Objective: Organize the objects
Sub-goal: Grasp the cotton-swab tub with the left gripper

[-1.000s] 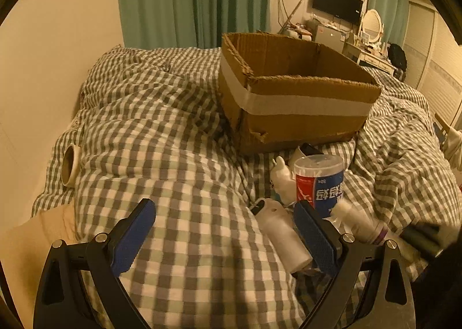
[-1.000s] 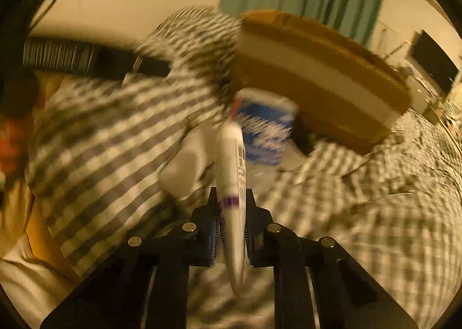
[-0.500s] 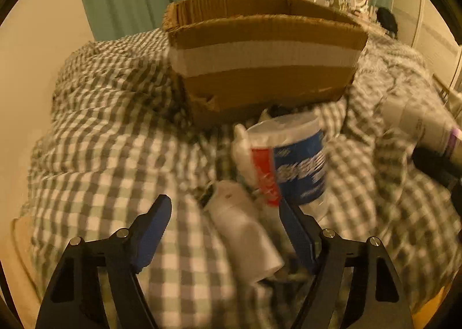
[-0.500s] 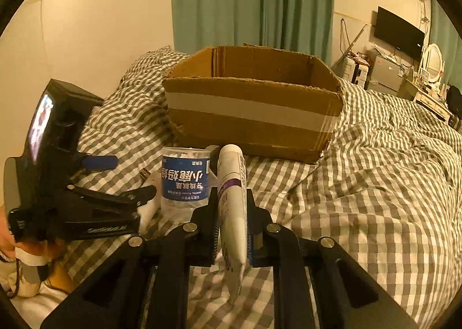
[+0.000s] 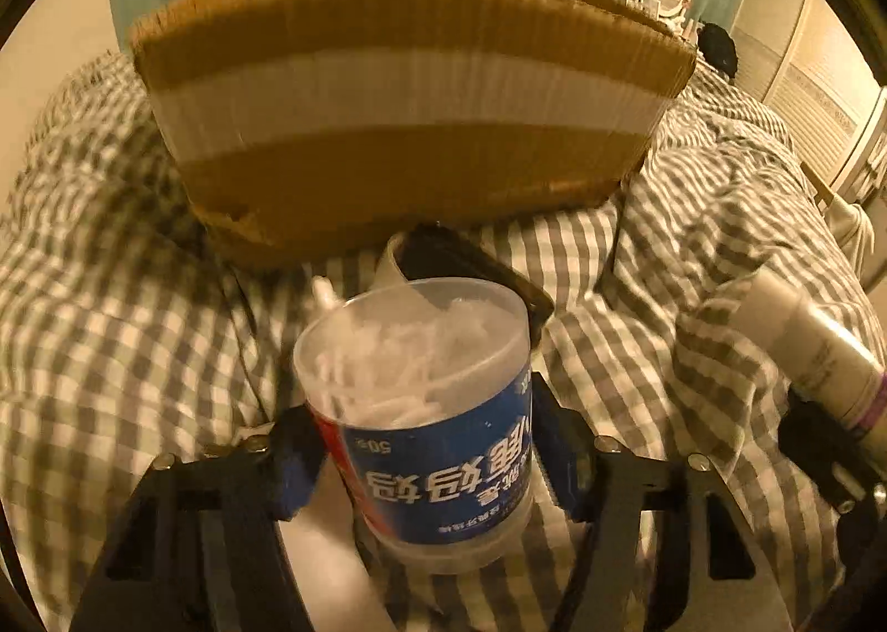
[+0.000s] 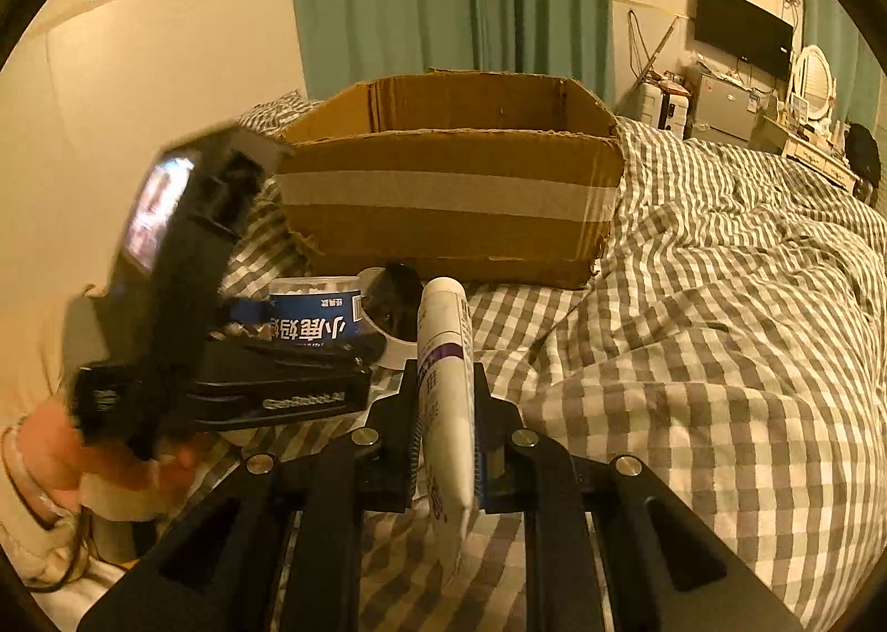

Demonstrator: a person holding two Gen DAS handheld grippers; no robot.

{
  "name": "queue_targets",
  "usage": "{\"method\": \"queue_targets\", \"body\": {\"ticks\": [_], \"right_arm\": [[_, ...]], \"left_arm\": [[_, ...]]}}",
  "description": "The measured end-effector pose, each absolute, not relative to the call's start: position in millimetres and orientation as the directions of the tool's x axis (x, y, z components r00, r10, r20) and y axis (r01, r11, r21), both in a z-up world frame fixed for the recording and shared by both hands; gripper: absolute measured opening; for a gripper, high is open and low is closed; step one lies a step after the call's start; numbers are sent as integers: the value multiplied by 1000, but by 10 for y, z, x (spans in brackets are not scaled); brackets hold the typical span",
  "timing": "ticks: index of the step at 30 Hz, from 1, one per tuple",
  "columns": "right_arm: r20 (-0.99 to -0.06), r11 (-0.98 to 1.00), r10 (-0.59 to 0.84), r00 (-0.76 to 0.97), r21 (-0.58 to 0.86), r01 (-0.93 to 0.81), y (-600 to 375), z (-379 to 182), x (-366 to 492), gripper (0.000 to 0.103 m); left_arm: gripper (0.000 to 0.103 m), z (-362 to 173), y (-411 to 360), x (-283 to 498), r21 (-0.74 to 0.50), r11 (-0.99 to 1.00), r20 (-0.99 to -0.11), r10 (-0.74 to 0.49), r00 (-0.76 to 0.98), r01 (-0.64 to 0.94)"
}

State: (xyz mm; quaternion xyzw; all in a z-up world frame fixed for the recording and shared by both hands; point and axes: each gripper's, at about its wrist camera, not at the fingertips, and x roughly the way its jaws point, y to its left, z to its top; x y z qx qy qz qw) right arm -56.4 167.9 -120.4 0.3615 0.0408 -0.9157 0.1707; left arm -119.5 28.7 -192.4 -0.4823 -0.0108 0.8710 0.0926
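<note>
Here, swab-filled tub (image 5: 427,410) sits before cardboard box (image 5: 410,94)

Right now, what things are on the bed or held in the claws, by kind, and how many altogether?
Cardboard box: 1
Clear tub with blue label: 1
White tube: 1
Tape roll: 1
Total: 4
</note>
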Motion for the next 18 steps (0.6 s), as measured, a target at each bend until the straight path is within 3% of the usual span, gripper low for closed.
{"method": "queue_targets", "body": {"ticks": [9, 18], "right_arm": [[-668, -941, -285, -687, 59, 332, 1661, -1096, -528, 13], [-604, -941, -270, -750, 1, 338, 1565, -656, -411, 13]], "left_arm": [[66, -1630, 265, -987, -84, -984, -805, 162, -571, -160], [66, -941, 249, -912, -3, -977, -736, 147, -661, -213]]}}
